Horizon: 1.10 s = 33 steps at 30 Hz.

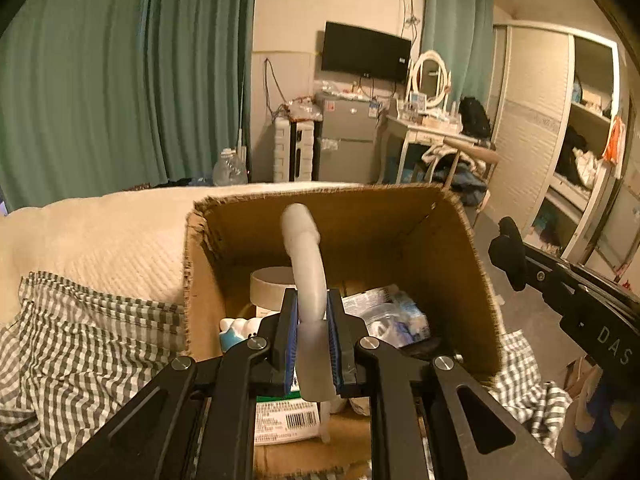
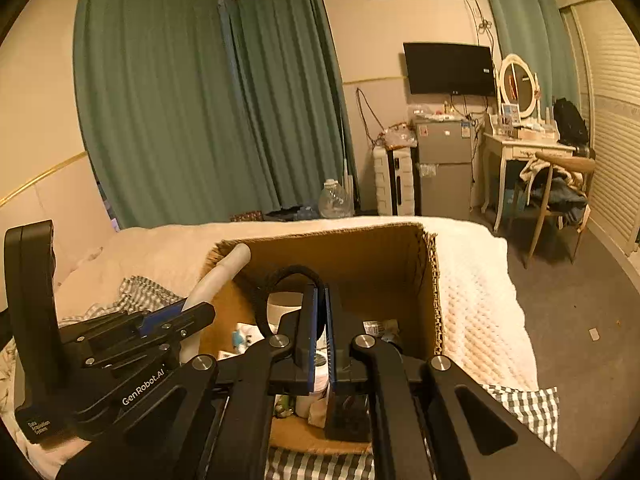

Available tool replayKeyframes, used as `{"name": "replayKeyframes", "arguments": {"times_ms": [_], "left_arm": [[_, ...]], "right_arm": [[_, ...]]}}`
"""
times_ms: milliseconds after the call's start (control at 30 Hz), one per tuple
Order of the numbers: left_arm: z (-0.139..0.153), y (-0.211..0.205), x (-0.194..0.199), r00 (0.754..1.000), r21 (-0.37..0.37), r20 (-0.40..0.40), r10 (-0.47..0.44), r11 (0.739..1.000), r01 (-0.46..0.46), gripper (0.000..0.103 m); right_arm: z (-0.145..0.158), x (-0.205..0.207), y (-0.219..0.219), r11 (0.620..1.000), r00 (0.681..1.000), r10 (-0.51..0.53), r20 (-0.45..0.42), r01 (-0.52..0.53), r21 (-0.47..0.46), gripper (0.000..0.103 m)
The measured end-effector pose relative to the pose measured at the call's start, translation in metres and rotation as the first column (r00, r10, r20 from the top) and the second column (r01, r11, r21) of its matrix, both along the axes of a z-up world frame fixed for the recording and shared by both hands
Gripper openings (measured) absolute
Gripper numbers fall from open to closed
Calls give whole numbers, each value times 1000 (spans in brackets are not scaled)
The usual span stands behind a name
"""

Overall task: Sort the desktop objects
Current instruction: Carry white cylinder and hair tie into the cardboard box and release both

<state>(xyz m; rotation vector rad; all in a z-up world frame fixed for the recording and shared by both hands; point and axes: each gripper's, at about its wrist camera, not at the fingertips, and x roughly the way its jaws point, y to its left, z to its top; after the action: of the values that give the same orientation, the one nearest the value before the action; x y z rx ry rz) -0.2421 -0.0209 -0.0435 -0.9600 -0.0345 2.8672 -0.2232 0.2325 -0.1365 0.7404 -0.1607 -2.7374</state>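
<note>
Left wrist view: left claw (image 1: 312, 332) clamped on a pale curved tube (image 1: 306, 264), blue pads (image 1: 291, 344) pressed to both its sides; tube rising past the fingertips, bending up and ending in a rounded tip against the far wall of the box. Held over an open cardboard box (image 1: 448, 256) with frayed top edges. Inside the box: a round white container (image 1: 272, 282), a crinkled plastic packet (image 1: 394, 314), a small blue-and-white item (image 1: 236, 330), a white pack with a barcode (image 1: 286, 420). Box resting on a bed, on a grey-and-white checked cloth (image 1: 80, 344) beside a cream quilt (image 1: 100, 236). Right claw seen at the right edge, outside the box wall.

Right wrist view: right claw (image 2: 322, 330) nearly closed, pads narrowly apart, pinching a black strap (image 2: 280, 276) that loops up and to the left of the fingertips. Positioned above the near part of the same box (image 2: 404, 260). Left claw (image 2: 172, 316) at the lower left with the tube (image 2: 224, 270) slanting up over the box's left rim.

Beyond the bed: green curtains (image 2: 180, 100), wall television (image 2: 448, 68), small grey fridge (image 2: 444, 168), white dressing table with oval mirror (image 2: 516, 84), wooden chair (image 2: 560, 184), clear water jug (image 2: 334, 200) on the floor.
</note>
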Motion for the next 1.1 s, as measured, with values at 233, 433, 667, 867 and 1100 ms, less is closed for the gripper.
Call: {"name": "replayKeyframes", "arguments": {"times_ms": [233,433,667,867,1100], "left_arm": [[-37,5,-33,995,-13,96,8,1000,-6,13],[-59,5,-49,985,-23,171,18,1000,-15,17],[-53,4,-49,980,-49,191,52,998,-44,29],[-21,-4,-34,988,-37,141,64,998,-60,57],[31,-9,3,996,-19,31,83,996,-83,93]], "right_arm": [[-37,-45,3,1000,995,-22,93,22,5,3],[-63,-71,2,998,980,-35,194,26,51,3],[-75,-82,6,994,959,-61,278,34,102,49],[-58,-72,14,994,962,-78,261,54,96,56],[-16,-43,21,997,981,-78,175,72,41,68]]}}
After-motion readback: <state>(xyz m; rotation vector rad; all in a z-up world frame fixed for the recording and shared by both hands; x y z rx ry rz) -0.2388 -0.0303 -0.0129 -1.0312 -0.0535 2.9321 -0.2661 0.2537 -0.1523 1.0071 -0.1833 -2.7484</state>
